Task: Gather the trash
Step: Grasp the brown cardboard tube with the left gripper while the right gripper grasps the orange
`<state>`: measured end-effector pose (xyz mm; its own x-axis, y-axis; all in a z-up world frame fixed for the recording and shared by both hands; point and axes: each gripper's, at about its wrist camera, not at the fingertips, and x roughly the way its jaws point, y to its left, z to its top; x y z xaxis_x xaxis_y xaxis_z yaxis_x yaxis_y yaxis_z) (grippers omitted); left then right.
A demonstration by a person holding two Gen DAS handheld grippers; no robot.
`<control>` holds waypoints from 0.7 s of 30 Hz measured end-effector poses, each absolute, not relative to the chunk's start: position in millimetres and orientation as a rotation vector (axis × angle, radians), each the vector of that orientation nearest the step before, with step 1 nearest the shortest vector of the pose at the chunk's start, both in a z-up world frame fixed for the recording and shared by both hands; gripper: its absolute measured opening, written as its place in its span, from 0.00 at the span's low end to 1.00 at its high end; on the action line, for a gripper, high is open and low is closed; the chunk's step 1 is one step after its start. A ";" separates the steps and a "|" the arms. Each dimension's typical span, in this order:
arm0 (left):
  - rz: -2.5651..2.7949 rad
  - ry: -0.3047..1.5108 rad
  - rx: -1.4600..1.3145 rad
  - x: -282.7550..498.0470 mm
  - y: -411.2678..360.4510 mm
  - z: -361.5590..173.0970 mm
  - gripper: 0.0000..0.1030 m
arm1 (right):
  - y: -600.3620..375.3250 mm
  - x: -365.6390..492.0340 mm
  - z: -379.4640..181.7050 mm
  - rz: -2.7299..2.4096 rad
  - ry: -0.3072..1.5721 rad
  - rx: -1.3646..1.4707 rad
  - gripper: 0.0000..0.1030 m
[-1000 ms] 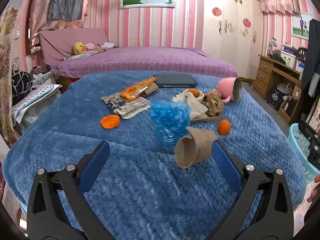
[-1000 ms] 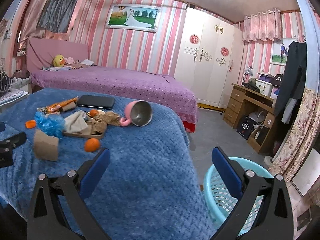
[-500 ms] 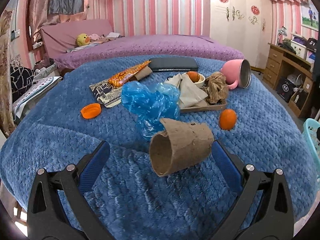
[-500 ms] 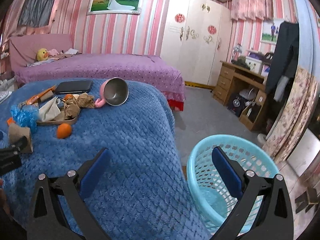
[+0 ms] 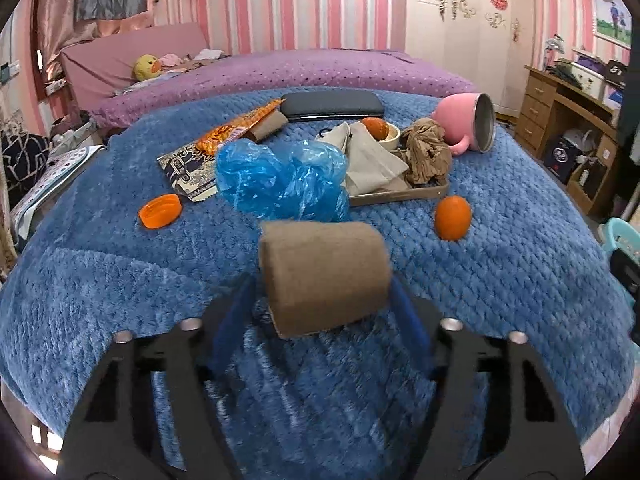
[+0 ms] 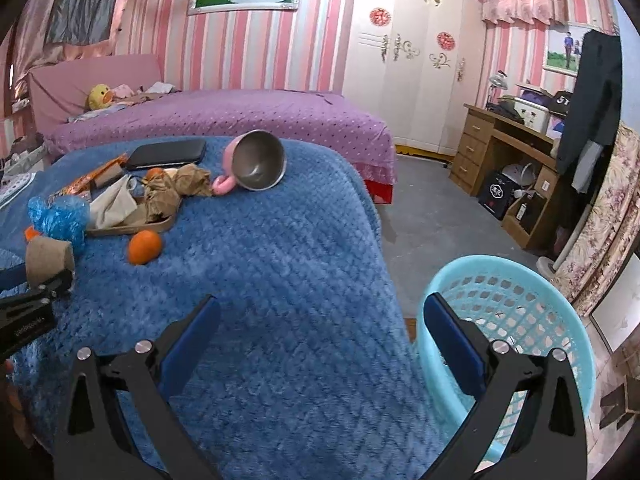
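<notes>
Nearest in the left wrist view: left gripper [image 5: 320,296], blue fingers [image 5: 236,320] just drawn in from wide to about half span around a cardboard tube [image 5: 324,276]. Lies crosswise between them, one end toward each finger; seem to press on both ends, though the blur there leaves the contact unsure. Sits at the near edge of the table [image 5: 120,300], on its blue blanket.

Just behind the tube: a crumpled blue plastic bag [image 5: 280,180]. To its left, an orange cap [image 5: 160,211]; to its right, a loose orange [image 5: 453,217] on the blanket. Further back, a shallow tray [image 5: 400,196] with pale paper and a brown paper wad [image 5: 426,152]. Beside the tray, a pink mug [image 5: 460,120] tipped on its side. Beyond the bag, an orange snack wrapper [image 5: 236,128] and a dark flat case [image 5: 332,105]. Farthest, a purple bed [image 5: 280,72].

In the right wrist view: right gripper [image 6: 320,320], fingers [image 6: 192,340] spread wide with nothing between, over the table's right edge. Just beside the table on the floor, a light blue basket [image 6: 500,264].
</notes>
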<state>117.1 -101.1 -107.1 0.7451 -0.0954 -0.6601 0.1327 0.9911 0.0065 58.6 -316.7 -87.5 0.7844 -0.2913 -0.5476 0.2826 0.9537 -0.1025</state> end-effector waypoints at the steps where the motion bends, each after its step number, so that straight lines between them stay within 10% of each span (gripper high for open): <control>1: -0.142 0.721 0.047 114.9 -97.3 -105.3 0.50 | -314.3 61.1 -87.9 -0.302 0.597 -0.015 0.96; 21: -0.005 0.644 0.004 121.2 36.8 -72.8 0.49 | -218.8 145.2 -98.2 -0.036 0.695 -0.048 0.83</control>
<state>121.2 36.8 -72.8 0.7995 -0.0030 -0.6007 0.0055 1.0000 0.0024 145.2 -218.8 -98.2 0.7675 -0.0488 -0.6392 0.0171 0.9983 -0.0557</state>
